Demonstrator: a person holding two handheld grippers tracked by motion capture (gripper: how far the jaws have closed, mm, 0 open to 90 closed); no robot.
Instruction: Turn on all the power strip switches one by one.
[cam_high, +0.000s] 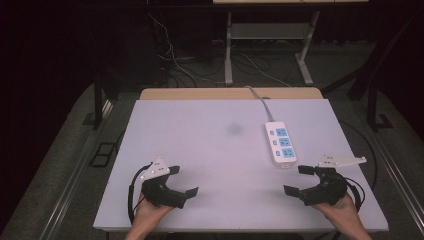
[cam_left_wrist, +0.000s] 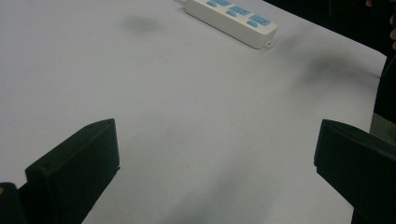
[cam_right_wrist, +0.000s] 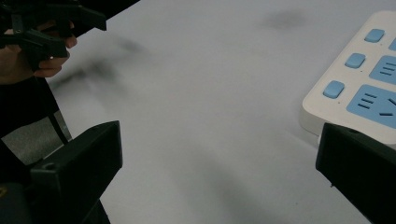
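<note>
Toward three o'clock on the pale surface (cam_high: 200, 145) lies the white power strip (cam_high: 280, 144), blue sockets up, its cord running off toward twelve. Just beside its near end, at five o'clock, hovers the right gripper (cam_high: 299, 180), fingers wide apart, holding nothing. Well apart at seven o'clock, the left gripper (cam_high: 183, 180) matches it, fingers spread.

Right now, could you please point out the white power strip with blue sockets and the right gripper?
white power strip with blue sockets (cam_high: 281, 143): high view, middle socket.
right gripper (cam_high: 299, 180): high view, midway between its fingertips.
</note>
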